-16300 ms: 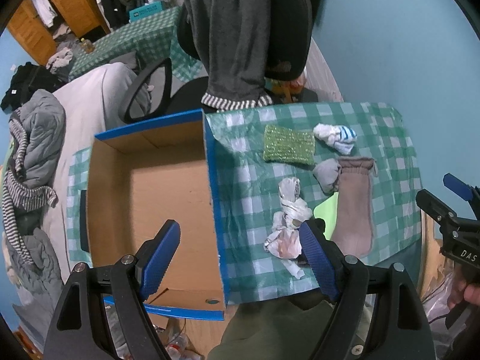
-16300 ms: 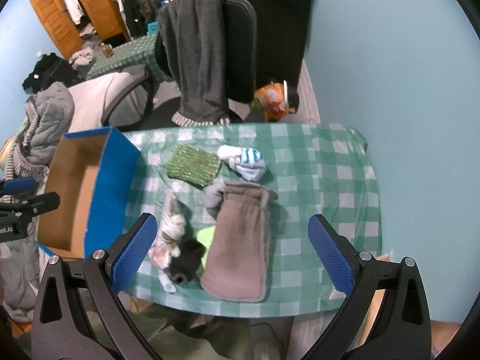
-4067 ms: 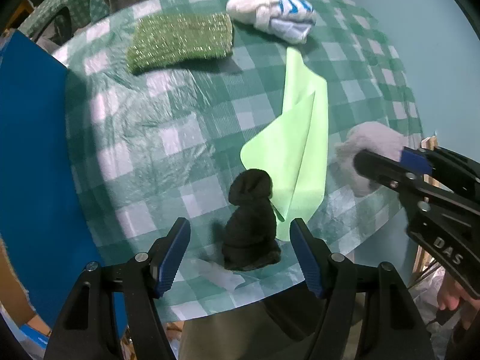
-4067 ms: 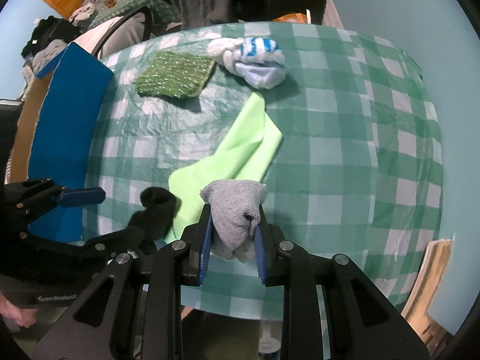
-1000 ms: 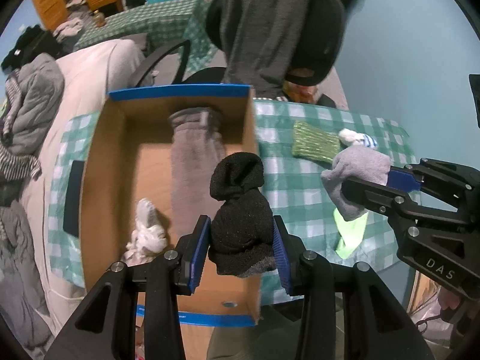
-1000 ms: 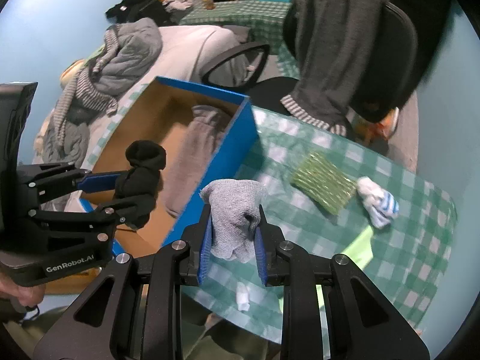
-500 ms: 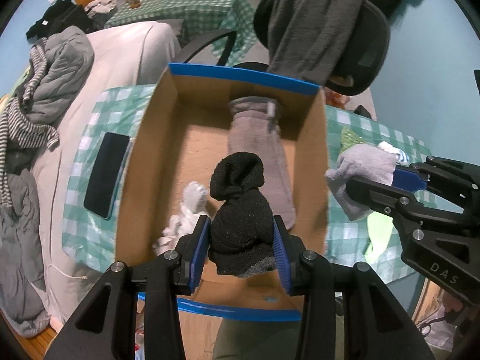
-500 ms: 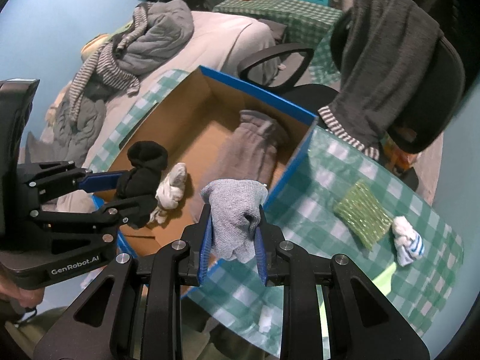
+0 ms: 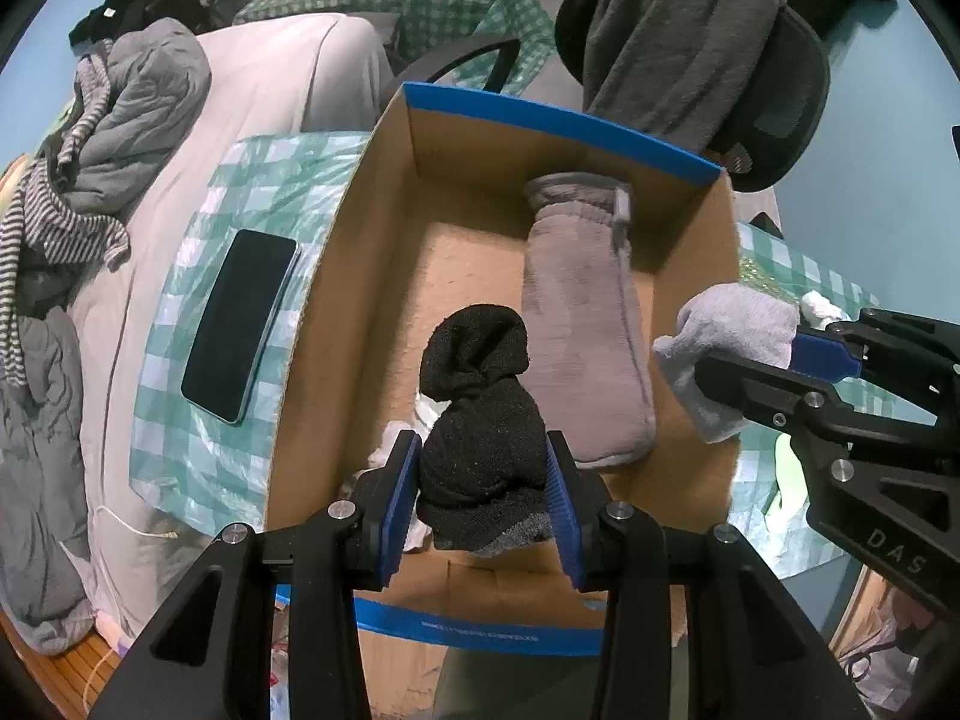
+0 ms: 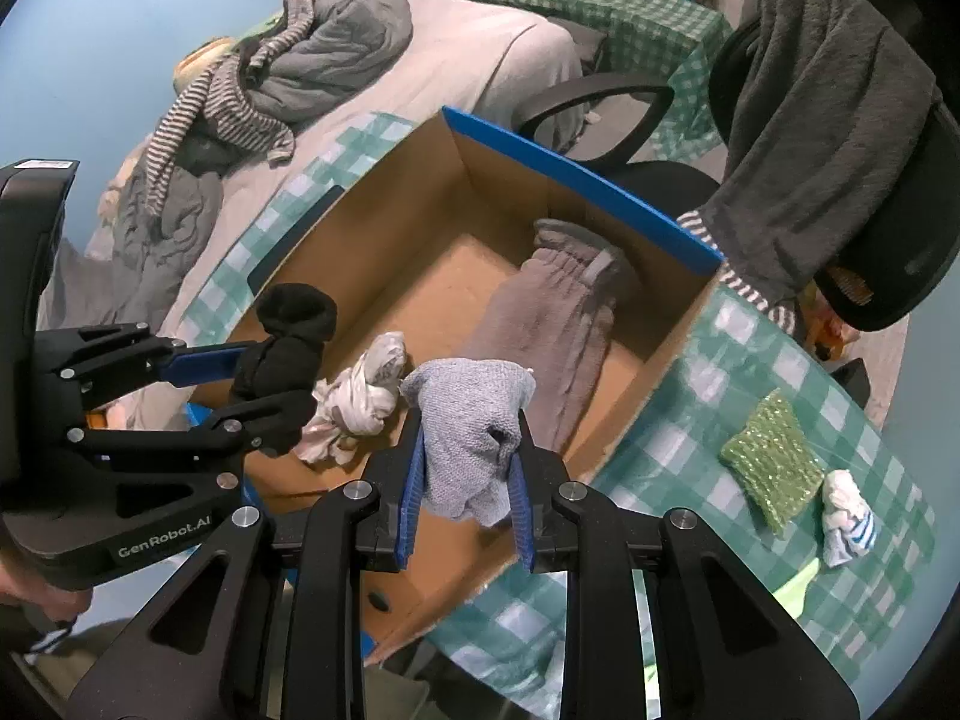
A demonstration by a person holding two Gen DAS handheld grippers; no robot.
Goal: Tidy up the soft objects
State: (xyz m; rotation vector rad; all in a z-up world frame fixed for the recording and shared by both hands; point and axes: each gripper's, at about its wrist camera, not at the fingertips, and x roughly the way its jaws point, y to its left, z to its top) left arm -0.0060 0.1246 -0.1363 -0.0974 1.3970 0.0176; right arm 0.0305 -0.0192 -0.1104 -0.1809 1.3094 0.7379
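Observation:
My left gripper [image 9: 482, 501] is shut on a black sock bundle [image 9: 480, 420] and holds it above the open cardboard box [image 9: 384, 192] with blue rims. My right gripper [image 10: 465, 498] is shut on a grey sock bundle [image 10: 471, 438], above the box's near right side; it also shows in the left wrist view [image 9: 729, 354]. Inside the box lie a long grey-brown fleece pouch [image 9: 579, 330] and a white knotted cloth [image 10: 360, 399]. A green knitted cloth [image 10: 771, 459], a white-and-blue sock [image 10: 846, 519] and a light green cloth [image 10: 801, 591] lie on the checked table.
A dark phone [image 9: 240, 324] lies on the green checked tablecloth [image 9: 252, 192] left of the box. An office chair [image 9: 774, 96] draped with a grey garment stands behind the box. A bed [image 10: 480, 54] with piled clothes is at the left.
Both grippers have moved left over the box, each still holding its sock. The box interior now fills more of both views.

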